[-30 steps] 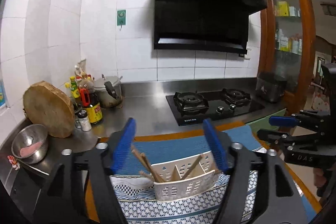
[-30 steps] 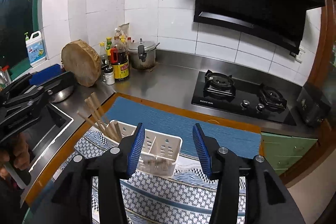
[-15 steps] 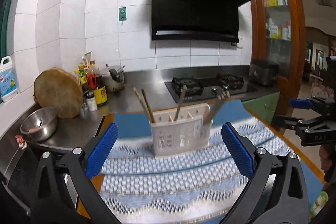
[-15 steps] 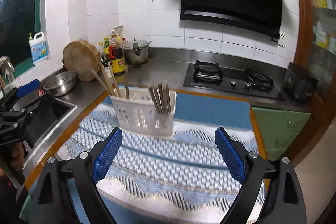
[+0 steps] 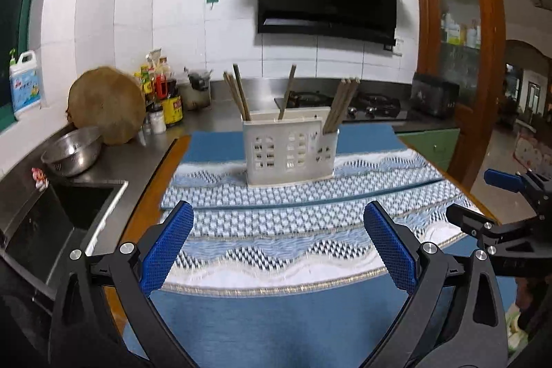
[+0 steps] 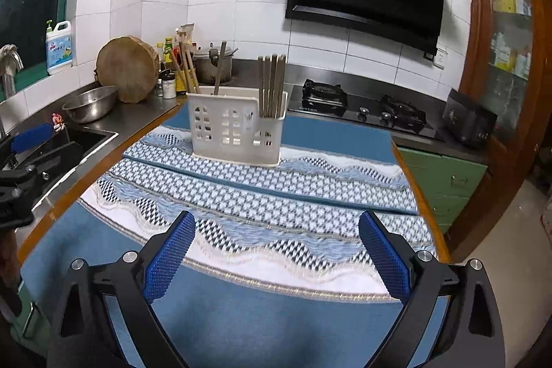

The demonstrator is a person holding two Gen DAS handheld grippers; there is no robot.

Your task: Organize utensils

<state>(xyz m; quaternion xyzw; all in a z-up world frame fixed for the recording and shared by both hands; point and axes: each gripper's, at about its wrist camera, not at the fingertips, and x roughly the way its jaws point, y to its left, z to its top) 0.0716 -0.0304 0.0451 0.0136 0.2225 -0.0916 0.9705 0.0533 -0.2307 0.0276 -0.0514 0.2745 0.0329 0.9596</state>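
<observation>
A white slotted utensil holder (image 5: 288, 152) stands upright on a blue and white patterned cloth (image 5: 293, 230), well ahead of both grippers; it also shows in the right wrist view (image 6: 236, 133). Wooden chopsticks (image 5: 339, 104) stand in its compartments, several bunched at the right (image 6: 272, 85), others leaning at the left (image 5: 236, 95). My left gripper (image 5: 281, 250) is open and empty above the cloth's near part. My right gripper (image 6: 276, 259) is open and empty too. Each gripper shows at the edge of the other's view: the right one (image 5: 510, 226) and the left one (image 6: 20, 161).
A sink (image 5: 69, 206) and a steel bowl (image 5: 72, 150) lie to the left. A round wooden board (image 5: 107, 106), bottles (image 5: 162, 99) and a pot (image 6: 210, 64) stand along the back wall. A gas hob (image 6: 362, 109) is at the back right.
Both grippers have pulled back from the holder and opened wide. The holder now stands farther ahead on the cloth, with chopsticks upright in it.
</observation>
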